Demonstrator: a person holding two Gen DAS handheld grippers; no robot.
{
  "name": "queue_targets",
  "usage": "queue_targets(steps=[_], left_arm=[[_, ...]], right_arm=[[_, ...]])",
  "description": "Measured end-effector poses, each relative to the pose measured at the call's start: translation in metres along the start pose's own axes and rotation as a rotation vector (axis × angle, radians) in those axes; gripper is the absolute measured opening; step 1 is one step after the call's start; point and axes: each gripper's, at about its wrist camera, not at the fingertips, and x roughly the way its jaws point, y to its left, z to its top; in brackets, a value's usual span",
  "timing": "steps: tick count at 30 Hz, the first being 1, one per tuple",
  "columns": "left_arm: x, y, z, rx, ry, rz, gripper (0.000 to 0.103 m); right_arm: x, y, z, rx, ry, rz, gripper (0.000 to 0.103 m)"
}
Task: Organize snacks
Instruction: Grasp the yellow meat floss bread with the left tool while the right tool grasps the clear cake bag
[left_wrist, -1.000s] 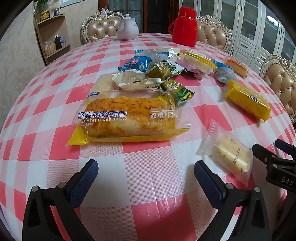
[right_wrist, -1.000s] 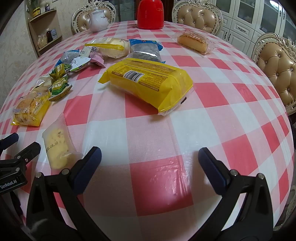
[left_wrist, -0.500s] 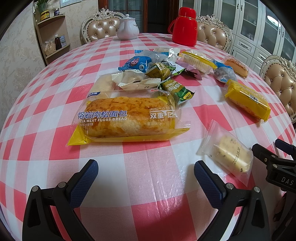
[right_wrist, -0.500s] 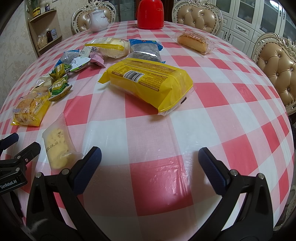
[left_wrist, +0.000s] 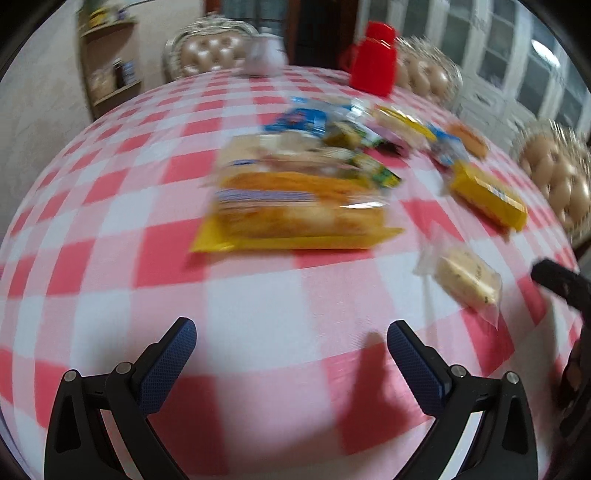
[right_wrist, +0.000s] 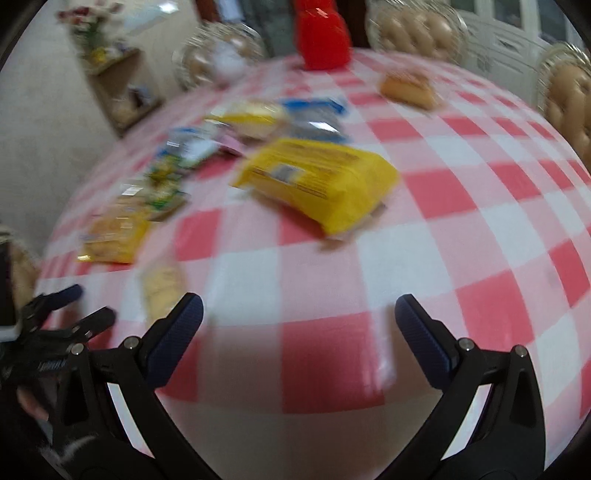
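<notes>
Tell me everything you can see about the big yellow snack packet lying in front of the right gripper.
The big yellow plastic snack packet is a plump, pillow-shaped bag, sealed, lying flat on the red and white checked tablecloth with a pale barcode label facing up. Motion blur makes its print unreadable. It sits ahead of the open right gripper, which does not touch it. A blue-edged dark packet lies just behind it; whether they touch is unclear. In the left wrist view it shows as a long yellow block.
</notes>
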Motion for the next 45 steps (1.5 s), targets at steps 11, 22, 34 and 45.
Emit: queue_targets(steps=[11,22,34,45], left_arm=[[-0.005,0.022,0.011,-0.062,-0.059,-0.044,0.103],[0.001,-0.036,0.076,0.613,-0.070,-0.025,0.103],[0.044,-0.052,0.070,0.823,0.131,-0.219,0.090],[0.007,-0.032,0.026,0.340,0.038,-0.170,0.050]], right_arm=[[0.053,0.095,-0.001,-0.393,0.106,-0.024,0.074],[0.047,0.086,-0.008,-0.379,0.102,0.069,0.045],[0.048,0.078,-0.005,-0.329,0.103,0.120,0.045],[0.049,0.080,-0.005,-0.334,0.101,0.108,0.043]])
